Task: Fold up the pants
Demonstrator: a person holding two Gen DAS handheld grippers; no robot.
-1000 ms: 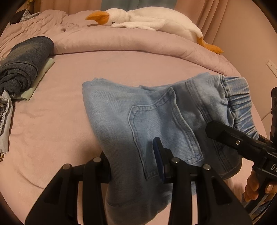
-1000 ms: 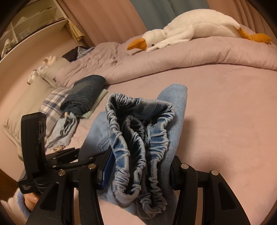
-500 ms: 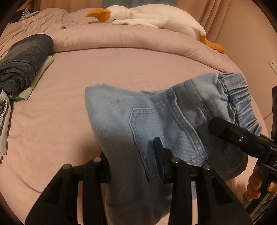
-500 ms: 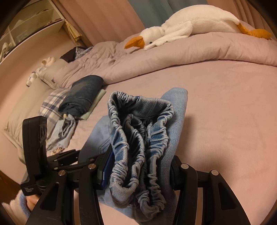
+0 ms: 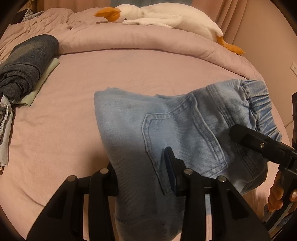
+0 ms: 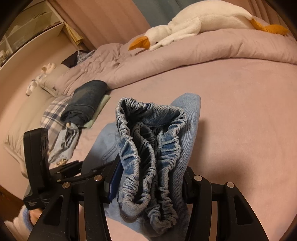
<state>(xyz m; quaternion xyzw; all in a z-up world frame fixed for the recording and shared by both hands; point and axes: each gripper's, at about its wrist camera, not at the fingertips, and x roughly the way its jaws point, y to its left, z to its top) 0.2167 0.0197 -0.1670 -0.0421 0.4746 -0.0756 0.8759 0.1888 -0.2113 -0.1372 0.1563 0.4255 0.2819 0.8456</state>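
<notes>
Our left claw (image 5: 143, 178) is clamped on the light blue pants (image 5: 167, 133), its two black fingers pressing a thick bunch of denim just below the back pocket. From there the pants spread forward and to the right, the far folded edge lying on the pink bed (image 5: 111, 74) while the near part hangs down between the fingers. Our right claw (image 6: 150, 178) grips the same pants at the gathered elastic waistband (image 6: 148, 144), which bulges up and forward out of the closed fingers in crumpled loops. Both claws point forward over the mattress, roughly level, with the pants stretched between them and partly lifted off the sheet.

In the left view, the right claw comes in from the right edge as a black bar crossing the waistband end, and a hand (image 5: 278, 192) wraps its handle low at the right. In the right view, the left claw's black body (image 6: 37, 152) stands to the left, with a hand in a pale blue cuff just under it.

Further out to the left of both claws, a dark blue folded garment (image 5: 27, 63) sits on a pale green cloth, beside a plaid cloth (image 6: 53, 115). Beyond the pants, a rolled pink duvet (image 5: 148, 40) crosses the bed, and a white plush goose (image 5: 157, 14) with an orange beak lies on top of it.
</notes>
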